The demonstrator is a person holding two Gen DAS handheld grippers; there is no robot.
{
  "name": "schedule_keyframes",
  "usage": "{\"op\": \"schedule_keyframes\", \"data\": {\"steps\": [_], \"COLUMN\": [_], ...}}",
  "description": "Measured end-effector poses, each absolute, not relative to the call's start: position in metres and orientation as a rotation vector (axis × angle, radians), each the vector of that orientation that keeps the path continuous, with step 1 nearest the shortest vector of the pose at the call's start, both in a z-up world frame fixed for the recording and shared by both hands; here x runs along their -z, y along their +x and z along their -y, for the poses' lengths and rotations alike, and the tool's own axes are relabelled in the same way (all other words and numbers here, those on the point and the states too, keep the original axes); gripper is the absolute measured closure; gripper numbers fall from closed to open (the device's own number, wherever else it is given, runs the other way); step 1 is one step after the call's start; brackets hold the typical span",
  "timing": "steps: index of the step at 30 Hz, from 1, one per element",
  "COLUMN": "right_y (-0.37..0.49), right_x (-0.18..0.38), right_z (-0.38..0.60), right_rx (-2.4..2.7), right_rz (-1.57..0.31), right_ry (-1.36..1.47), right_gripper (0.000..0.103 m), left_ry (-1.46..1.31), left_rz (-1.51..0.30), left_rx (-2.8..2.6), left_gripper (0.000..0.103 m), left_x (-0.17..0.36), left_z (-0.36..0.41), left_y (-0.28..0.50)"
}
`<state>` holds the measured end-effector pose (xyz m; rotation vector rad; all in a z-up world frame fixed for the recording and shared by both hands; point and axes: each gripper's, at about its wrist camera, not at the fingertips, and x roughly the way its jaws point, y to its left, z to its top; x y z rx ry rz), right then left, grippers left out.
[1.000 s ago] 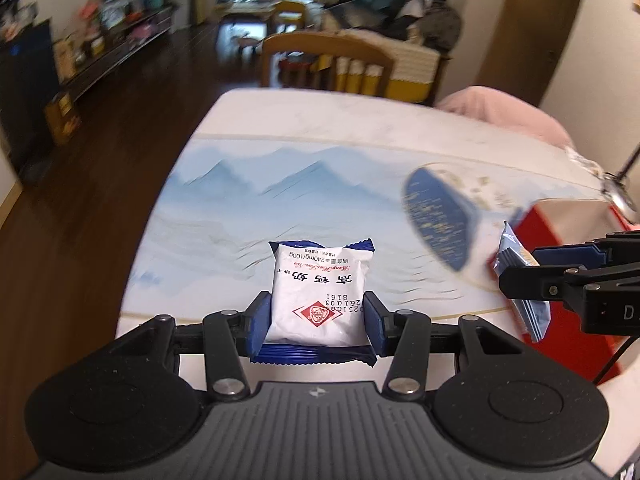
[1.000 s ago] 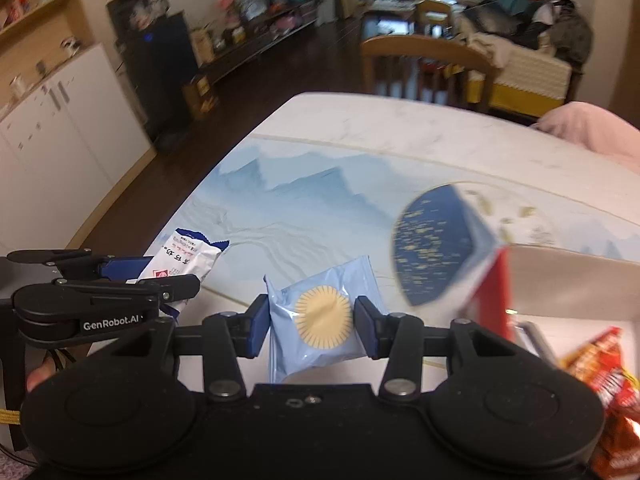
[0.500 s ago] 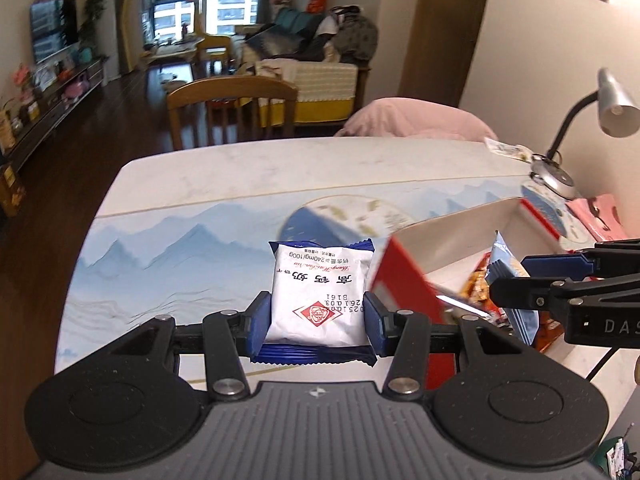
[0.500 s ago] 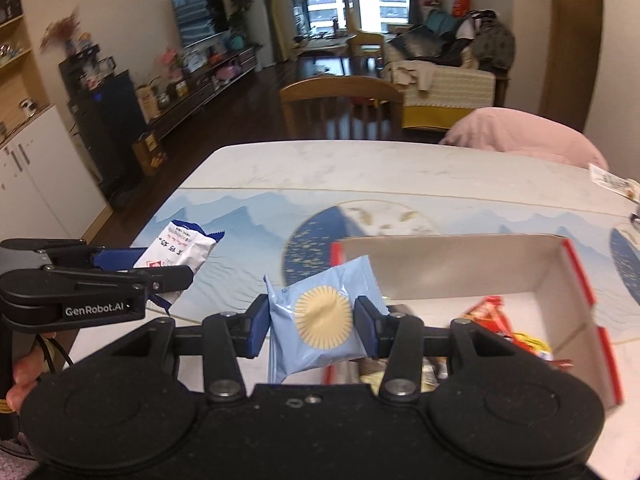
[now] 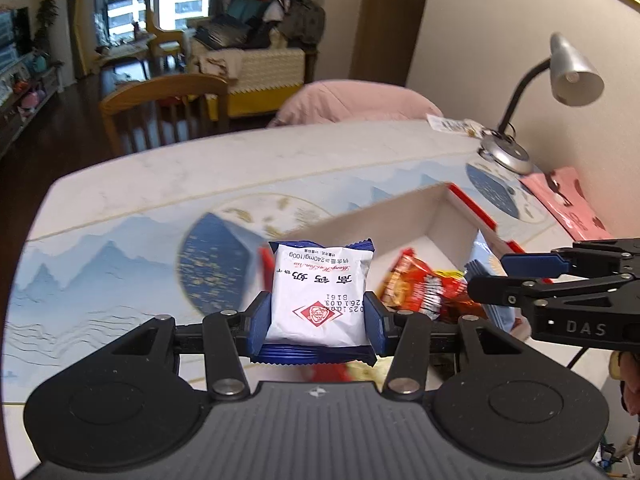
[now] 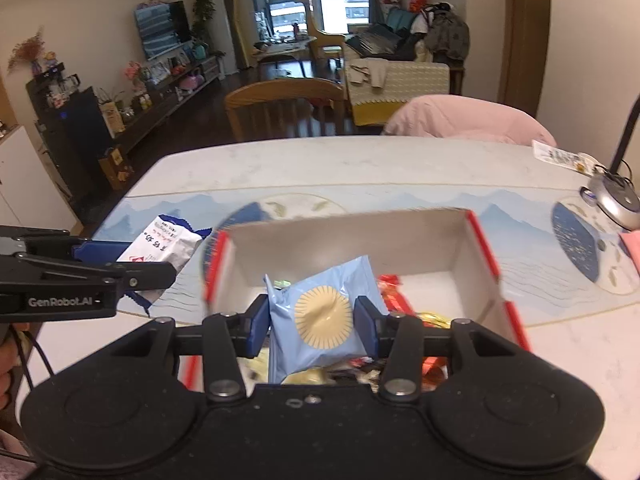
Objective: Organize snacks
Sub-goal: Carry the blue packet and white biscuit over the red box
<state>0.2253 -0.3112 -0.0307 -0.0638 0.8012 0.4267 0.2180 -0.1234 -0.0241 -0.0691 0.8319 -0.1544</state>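
The left gripper (image 5: 318, 316) is clenched on a white square snack packet with blue crimped ends and a red diamond logo (image 5: 320, 292), pinched between both blue pads (image 5: 260, 322). The packet is held in the air over the near-left corner of an open red-rimmed cardboard box (image 5: 472, 208). The right gripper (image 6: 312, 322) is clamped on a pale blue snack pouch printed with a yellow sunburst disc (image 6: 322, 318), carried above the box's interior. Red and orange crinkly snack bags (image 5: 424, 288) are seen lying inside the box. The box is set on a table covered by a blue mountain-print mat (image 6: 400, 204). A silver gooseneck desk lamp (image 5: 568, 72) is stood at the table's far right.
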Motion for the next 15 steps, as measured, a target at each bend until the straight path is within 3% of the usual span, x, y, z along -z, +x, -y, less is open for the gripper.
{"op": "schedule_keyframes", "data": {"steps": [15], "right_y": [0.263], "right_x": [0.070], "right_z": [0.342], "right_rx": [-0.401], "right_rz": [-0.877], "right_ry": [-0.173], "right_gripper": [0.059], "left_ry": [-0.040], "left_rz": [-0.976], "left_rx": [0.154], "left_gripper": [0.055], "left_x": [0.074], "left_z": [0.187], "left_y": [0.268]}}
